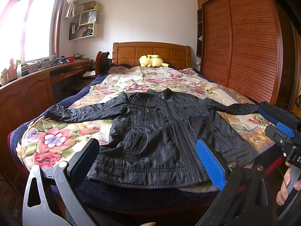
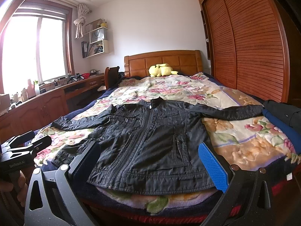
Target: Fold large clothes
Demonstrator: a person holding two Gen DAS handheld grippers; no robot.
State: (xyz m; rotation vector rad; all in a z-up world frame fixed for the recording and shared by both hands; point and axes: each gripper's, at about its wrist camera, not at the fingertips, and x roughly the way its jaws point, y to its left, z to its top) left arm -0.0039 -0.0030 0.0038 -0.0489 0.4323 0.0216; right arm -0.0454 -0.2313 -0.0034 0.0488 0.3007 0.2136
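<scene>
A black zip jacket lies flat and face up on the bed, both sleeves spread out sideways, hem toward me; it also shows in the right wrist view. My left gripper is open and empty, hovering above the jacket's hem near the foot of the bed. My right gripper is open and empty, above the hem a little to the right. In the left wrist view the right gripper shows at the right edge, and in the right wrist view the left gripper shows at the left edge.
The bed has a floral blanket and a wooden headboard with a yellow plush toy. A wooden desk with cabinets runs along the left. A slatted wardrobe stands on the right. Dark folded clothes lie at the bed's right edge.
</scene>
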